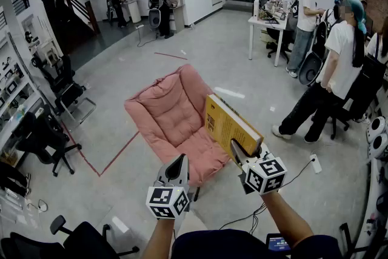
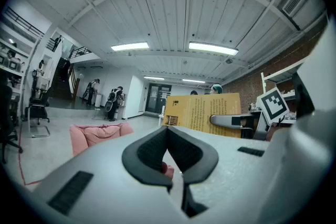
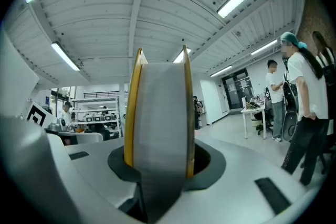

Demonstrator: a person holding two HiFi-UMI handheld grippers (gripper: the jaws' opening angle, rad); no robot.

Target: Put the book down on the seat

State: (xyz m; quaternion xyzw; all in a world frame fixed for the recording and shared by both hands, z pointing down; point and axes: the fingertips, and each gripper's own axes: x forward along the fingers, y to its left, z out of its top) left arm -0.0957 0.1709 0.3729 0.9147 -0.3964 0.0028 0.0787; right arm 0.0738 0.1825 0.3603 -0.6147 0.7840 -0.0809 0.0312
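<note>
The pink seat (image 1: 173,118) lies ahead. My book (image 1: 225,123) stands on edge over the seat's right side, clamped in the right gripper (image 1: 241,154) fingers. The left gripper (image 1: 177,168), at the seat's near edge, is clenched on nothing.

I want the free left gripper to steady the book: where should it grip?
Likely the book by its top edge near the far end, from above, jaws straddling its thickness: it stands on edge, and the right gripper clamps the near end.
</note>
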